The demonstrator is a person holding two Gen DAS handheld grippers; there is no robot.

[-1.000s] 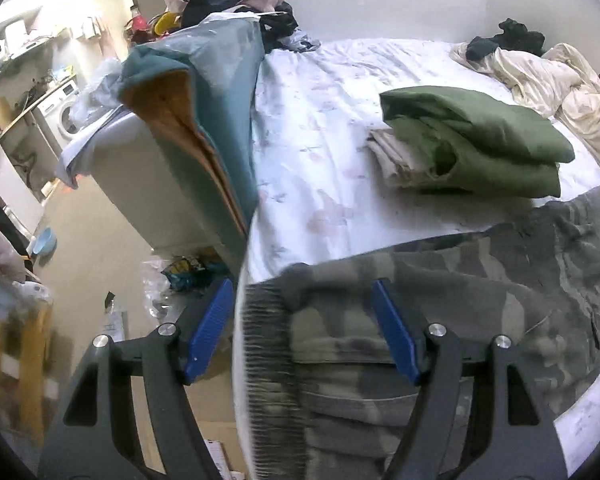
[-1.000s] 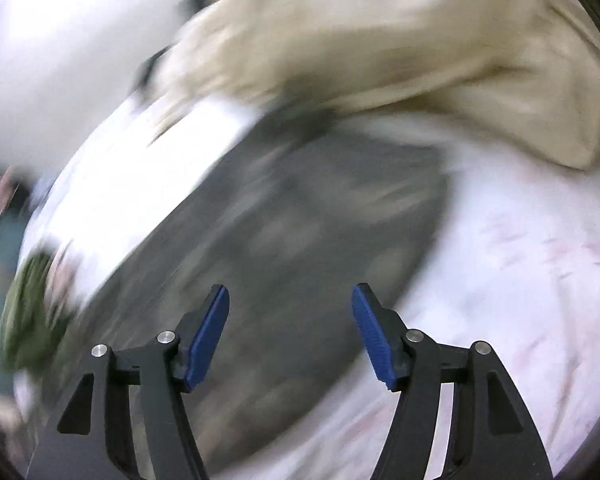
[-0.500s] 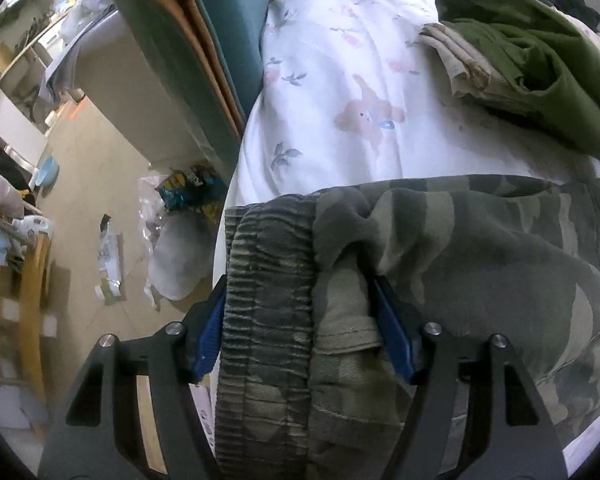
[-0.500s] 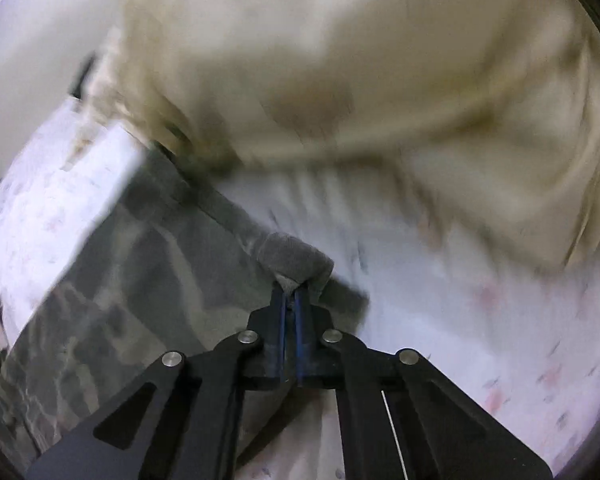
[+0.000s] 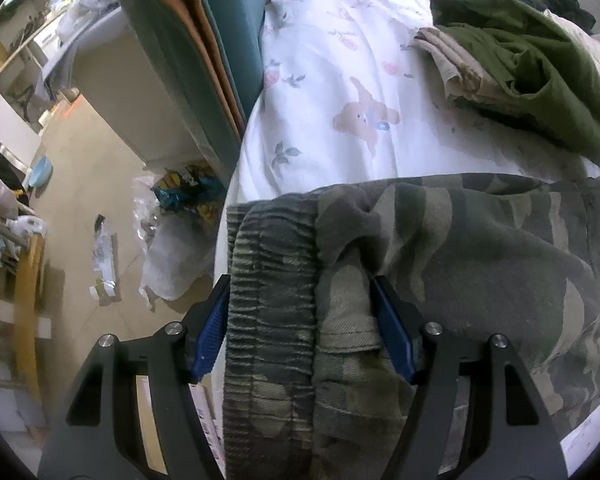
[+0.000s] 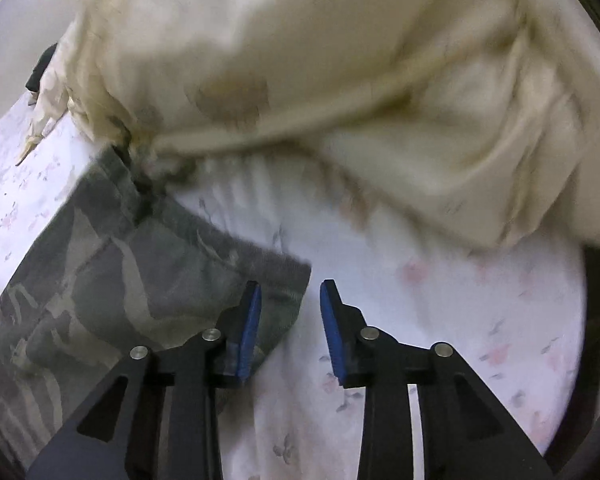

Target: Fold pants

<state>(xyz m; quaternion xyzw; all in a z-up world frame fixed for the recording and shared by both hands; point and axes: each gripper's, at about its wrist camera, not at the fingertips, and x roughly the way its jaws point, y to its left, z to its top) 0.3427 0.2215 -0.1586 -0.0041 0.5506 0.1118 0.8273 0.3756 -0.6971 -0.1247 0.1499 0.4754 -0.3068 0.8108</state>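
Camouflage pants (image 5: 480,248) lie on the flowered bed sheet (image 5: 340,80). Their elastic waistband (image 5: 272,280) is at the bed's edge. My left gripper (image 5: 302,324) points down over that waistband, which bunches between its blue pads; the jaws stand wide and do not squeeze it. In the right wrist view the leg end of the pants (image 6: 140,260) lies flat on the sheet (image 6: 440,320). My right gripper (image 6: 290,320) is opening just above the hem corner. A little of the hem shows in the gap, and the pads are off it.
A folded olive garment (image 5: 520,68) on a beige one lies further up the bed. A cream duvet (image 6: 340,60) is heaped just past the pant leg. Left of the bed are a teal and orange panel (image 5: 204,40), a plastic bag (image 5: 172,256) and floor clutter.
The left gripper sank onto the waistband and now straddles it. The right gripper pinched the hem corner half a second ago and has since let it go, jaws parting.
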